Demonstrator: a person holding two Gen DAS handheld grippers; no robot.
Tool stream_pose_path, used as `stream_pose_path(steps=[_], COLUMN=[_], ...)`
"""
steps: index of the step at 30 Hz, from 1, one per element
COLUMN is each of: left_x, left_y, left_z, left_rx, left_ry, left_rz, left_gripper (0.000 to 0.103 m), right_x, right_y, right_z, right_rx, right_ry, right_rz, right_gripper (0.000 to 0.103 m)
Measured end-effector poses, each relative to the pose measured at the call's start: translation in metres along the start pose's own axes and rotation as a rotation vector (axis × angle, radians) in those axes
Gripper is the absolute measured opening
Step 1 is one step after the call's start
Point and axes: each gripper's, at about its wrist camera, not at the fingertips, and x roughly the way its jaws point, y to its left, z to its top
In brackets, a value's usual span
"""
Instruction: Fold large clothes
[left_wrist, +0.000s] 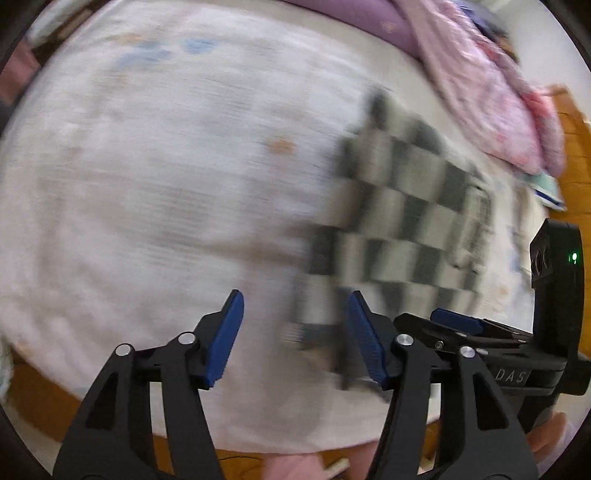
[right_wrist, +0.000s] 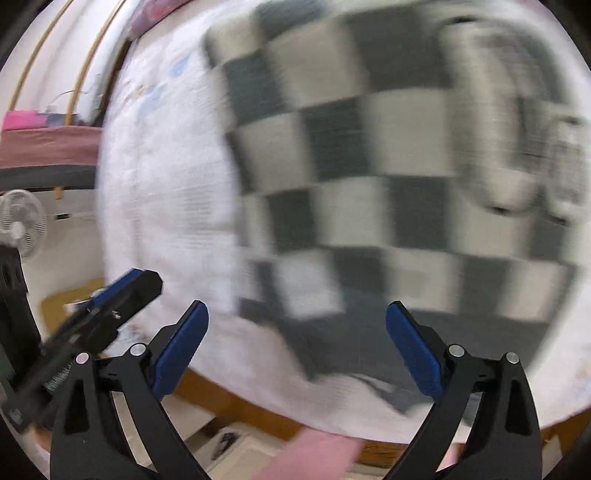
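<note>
Both the left claw (left_wrist: 293, 338) and right claw (right_wrist: 297, 347) are spread, nothing pinched. The checkered garment (right_wrist: 369, 166) is left loose on the bed (left_wrist: 147, 184); the fold could be undone by a careless regrasp.

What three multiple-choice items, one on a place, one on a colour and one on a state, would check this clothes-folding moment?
1. Where does the checkered garment lie?
A. On the white bed cover
B. On the floor
C. Draped over a chair

2. What colour are the pads of the tongs?
A. Red
B. Blue
C. Yellow

3. How do the right tongs stand?
A. Shut on the garment
B. Shut on nothing
C. Open, holding nothing

Key: 1 A, the garment is spread flat on the cover in both views. 2 B, blue pads line the black fingers. 3 C, the jaws stand wide apart with the cloth lying beyond them, not pinched; the left tongs are open too.
</note>
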Motion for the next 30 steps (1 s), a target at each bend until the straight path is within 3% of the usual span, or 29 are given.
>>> stream_pose_path(steps=[3, 5, 6, 7, 9, 10, 13, 17, 20, 22, 25, 28, 29, 30], left_x=[0.031, 0.063, 0.072, 0.082, 0.096, 0.103, 0.098, 0.058, 0.047, 0.048, 0.062, 0.091, 0.101, 0.107], left_y=[-0.018, -0.028, -0.029, -0.03, -0.031, -0.033, -0.033, -0.038, -0.016, -0.007, -0.01, -0.018, -0.022, -0.03], left_z=[-0.012, -0.02, -0.021, -0.021, -0.021, -0.02, -0.018, -0.021, -0.021, -0.018, -0.009, -0.001, 0.002, 0.005], left_rx=[-0.007, -0.026, -0.038, -0.052, -0.083, -0.089, -0.112, -0.055, -0.176, -0.206, -0.121, -0.04, -0.01, 0.043], left_ry=[0.087, 0.165, 0.173, 0.172, 0.182, 0.188, 0.182, 0.123, 0.143, 0.135, 0.143, 0.169, 0.188, 0.215], left_rz=[-0.115, -0.079, -0.053, -0.039, -0.061, -0.047, -0.06, -0.03, -0.101, -0.053, 0.08, 0.17, 0.209, 0.272], left_gripper=[0.066, 0.066, 0.061, 0.048, 0.035, 0.019, 0.014, 0.011, 0.012, 0.012, 0.012, 0.014, 0.016, 0.021], right_x=[-0.028, -0.039, -0.039, -0.043, -0.05, -0.052, -0.058, -0.074, -0.082, -0.087, -0.089, -0.095, -0.086, -0.081], right_y=[-0.043, -0.067, -0.072, -0.083, -0.106, -0.117, -0.137, -0.154, -0.143, -0.141, -0.121, -0.1, -0.092, -0.09], right_z=[-0.017, -0.029, -0.035, -0.038, -0.047, -0.051, -0.057, -0.062, -0.056, -0.049, -0.041, -0.033, -0.03, -0.025], right_rx=[0.084, 0.157, 0.178, 0.203, 0.248, 0.276, 0.332, 0.34, 0.308, 0.279, 0.229, 0.079, 0.042, 0.013], right_ry=[-0.032, -0.044, -0.049, -0.054, -0.063, -0.064, -0.071, -0.087, -0.131, -0.158, -0.213, -0.299, -0.293, -0.284], right_rz=[-0.06, -0.076, -0.083, -0.092, -0.095, -0.091, -0.076, -0.048, -0.04, -0.031, -0.054, -0.132, -0.173, -0.21], right_gripper=[0.093, 0.093, 0.093, 0.093, 0.093, 0.093, 0.093, 0.093, 0.093, 0.093, 0.093, 0.074, 0.057, 0.032])
